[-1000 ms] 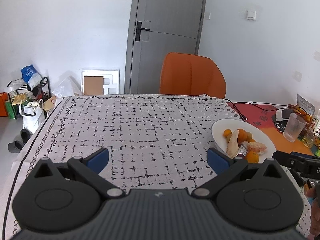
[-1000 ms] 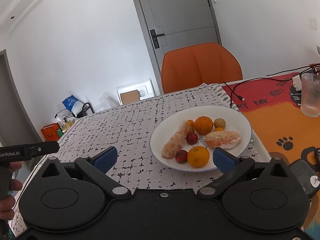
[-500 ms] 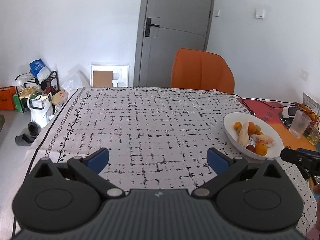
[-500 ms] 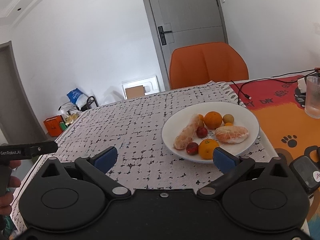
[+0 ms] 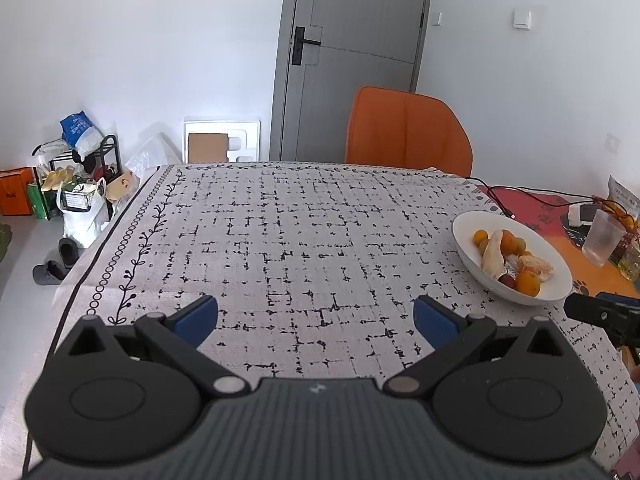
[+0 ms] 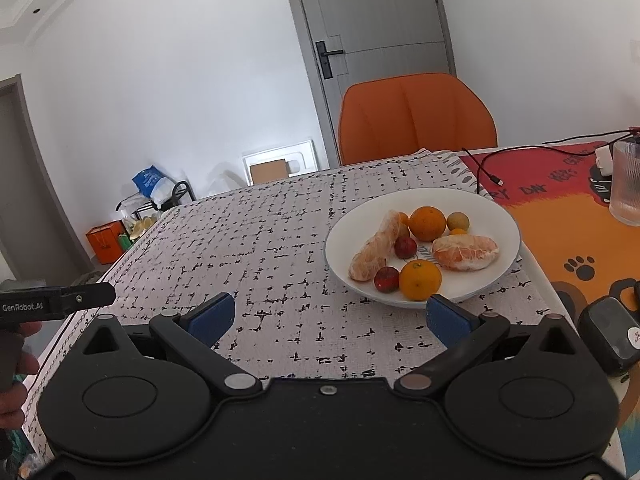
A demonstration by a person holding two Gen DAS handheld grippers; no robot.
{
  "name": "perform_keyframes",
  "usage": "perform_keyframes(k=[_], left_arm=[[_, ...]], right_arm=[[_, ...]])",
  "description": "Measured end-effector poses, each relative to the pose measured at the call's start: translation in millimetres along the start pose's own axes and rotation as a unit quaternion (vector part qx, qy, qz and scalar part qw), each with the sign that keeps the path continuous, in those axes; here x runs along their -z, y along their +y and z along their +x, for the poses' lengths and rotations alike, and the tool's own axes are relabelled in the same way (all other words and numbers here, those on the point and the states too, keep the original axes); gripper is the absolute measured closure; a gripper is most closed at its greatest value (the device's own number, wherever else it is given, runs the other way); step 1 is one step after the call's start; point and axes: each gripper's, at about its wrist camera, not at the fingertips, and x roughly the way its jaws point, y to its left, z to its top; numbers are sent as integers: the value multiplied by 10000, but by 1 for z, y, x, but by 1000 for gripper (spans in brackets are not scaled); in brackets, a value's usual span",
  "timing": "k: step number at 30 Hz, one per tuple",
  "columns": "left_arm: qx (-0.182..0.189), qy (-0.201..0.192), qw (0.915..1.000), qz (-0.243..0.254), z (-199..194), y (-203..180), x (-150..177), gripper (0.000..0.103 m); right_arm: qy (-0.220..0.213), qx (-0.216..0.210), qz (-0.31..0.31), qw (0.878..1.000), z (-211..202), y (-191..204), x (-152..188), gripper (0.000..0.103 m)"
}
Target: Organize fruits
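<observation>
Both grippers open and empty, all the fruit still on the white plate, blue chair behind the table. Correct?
Not quite: the chair is orange, as the right wrist view shows. The rest holds: left gripper and right gripper open and empty, fruit on the white plate.

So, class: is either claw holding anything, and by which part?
Nothing is held: the left claw and right claw are both open, and the fruit stays on the plate.

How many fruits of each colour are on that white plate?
Counted in the right wrist view, on the plate:
Orange whole: 4
Red: 2
Greenish-yellow: 1
Peeled pieces: 2
Total: 9
</observation>
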Motion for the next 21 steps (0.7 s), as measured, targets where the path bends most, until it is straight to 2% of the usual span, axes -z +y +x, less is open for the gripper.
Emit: perform_keyframes(k=[21], left_arm=[[-53,87,9999,-9,7,2,1,0]], right_arm=[[96,35,80,9999,10,-4,-1,0]])
